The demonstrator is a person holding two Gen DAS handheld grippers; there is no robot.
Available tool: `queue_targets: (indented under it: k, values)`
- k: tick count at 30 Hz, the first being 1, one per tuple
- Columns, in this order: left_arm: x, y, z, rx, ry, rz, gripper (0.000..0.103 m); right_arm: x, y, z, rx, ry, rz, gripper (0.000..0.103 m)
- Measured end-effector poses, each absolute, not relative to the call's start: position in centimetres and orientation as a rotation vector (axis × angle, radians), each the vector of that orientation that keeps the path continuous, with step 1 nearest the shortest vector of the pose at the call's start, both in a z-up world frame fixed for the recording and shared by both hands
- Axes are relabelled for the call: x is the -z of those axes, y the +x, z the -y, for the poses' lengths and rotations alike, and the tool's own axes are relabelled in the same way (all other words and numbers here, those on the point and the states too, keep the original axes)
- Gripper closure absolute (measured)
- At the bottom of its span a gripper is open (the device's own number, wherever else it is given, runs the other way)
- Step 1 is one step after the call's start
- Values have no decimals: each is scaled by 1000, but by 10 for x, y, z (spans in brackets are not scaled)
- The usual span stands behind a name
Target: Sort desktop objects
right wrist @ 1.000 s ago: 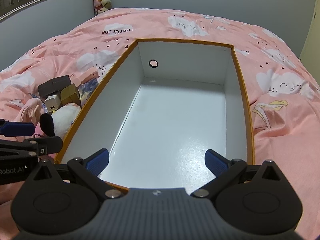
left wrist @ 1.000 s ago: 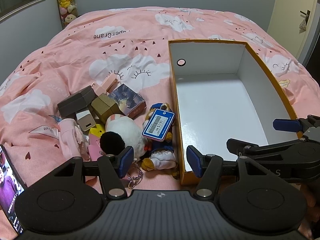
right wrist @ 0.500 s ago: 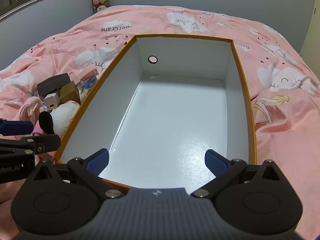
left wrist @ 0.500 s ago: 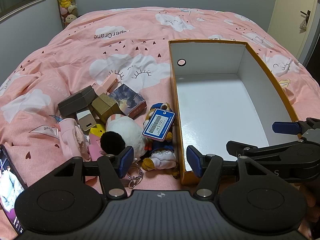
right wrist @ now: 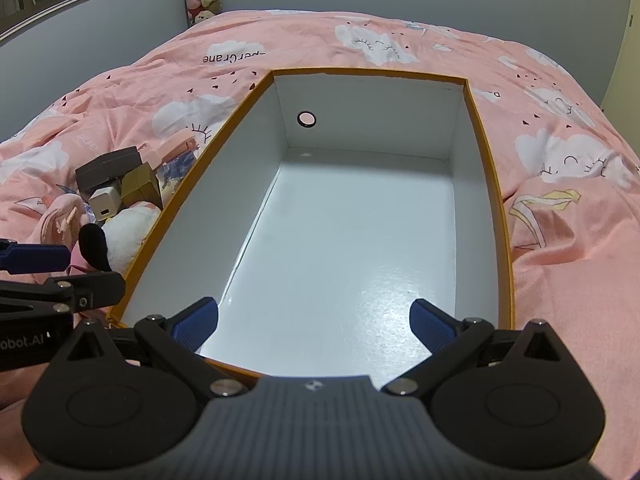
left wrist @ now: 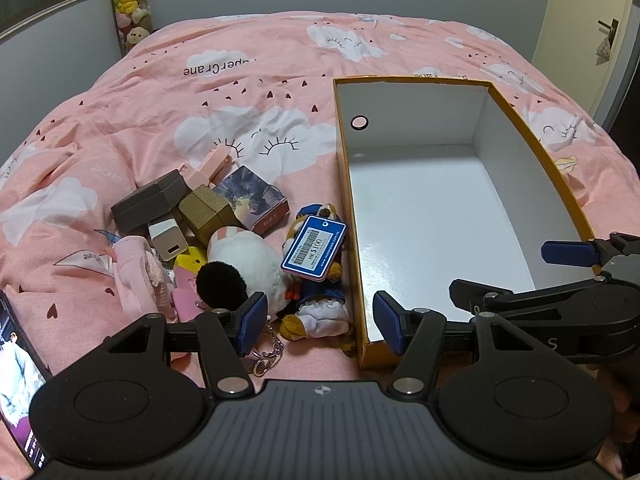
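An orange box with a white, empty inside (left wrist: 448,216) lies on the pink bed; it also shows in the right wrist view (right wrist: 360,240). Left of it is a pile: a white plush with a black ear (left wrist: 244,264), a dog plush (left wrist: 320,300) under a blue HK$100 tag (left wrist: 314,253), a white charger (left wrist: 168,239), brown boxes (left wrist: 150,200), a tan box (left wrist: 208,212), a picture box (left wrist: 254,196), pink items (left wrist: 132,276). My left gripper (left wrist: 320,322) is open and empty above the plushes. My right gripper (right wrist: 314,320) is open and empty over the box's near end.
A phone with a lit screen (left wrist: 16,376) lies at the left edge. The pink cloud-print duvet (left wrist: 240,80) covers the bed. Plush toys hang in the far corner (left wrist: 130,4). A door (left wrist: 588,12) is at the right.
The right gripper has moved slightly forward over the box. The left gripper has barely moved. Both stay open.
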State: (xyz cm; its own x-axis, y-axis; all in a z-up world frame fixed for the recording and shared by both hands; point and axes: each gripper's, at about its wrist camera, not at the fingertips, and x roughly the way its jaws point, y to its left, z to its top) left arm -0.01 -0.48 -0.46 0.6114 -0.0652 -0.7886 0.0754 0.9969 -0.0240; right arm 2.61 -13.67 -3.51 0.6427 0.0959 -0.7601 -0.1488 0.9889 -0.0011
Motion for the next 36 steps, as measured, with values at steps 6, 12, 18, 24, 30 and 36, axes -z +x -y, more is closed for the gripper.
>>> queue_targets:
  k: [6,12,18,24,30,36]
  values:
    - [-4,3,-8,82,-20,-888,41,26,31,133,-185,-83,-839,4]
    - [-18,12,-36,81,-88,-895,60,10,46,129,-249,-80,-829,26]
    - [-22,22,-68,33,-140,-918,65,-3,63,115,-344,-80,-835,51]
    - [-18,30,-86,44,-168,-962,66,-11,77,92,-460,-121,-836,60]
    - [-13,42,-94,51,-174,-981,64,-14,95,69,-546,-205,-851,60]
    - [4,58,-86,112,-113,-1037,48,-8,112,41,-712,-365,-916,60]
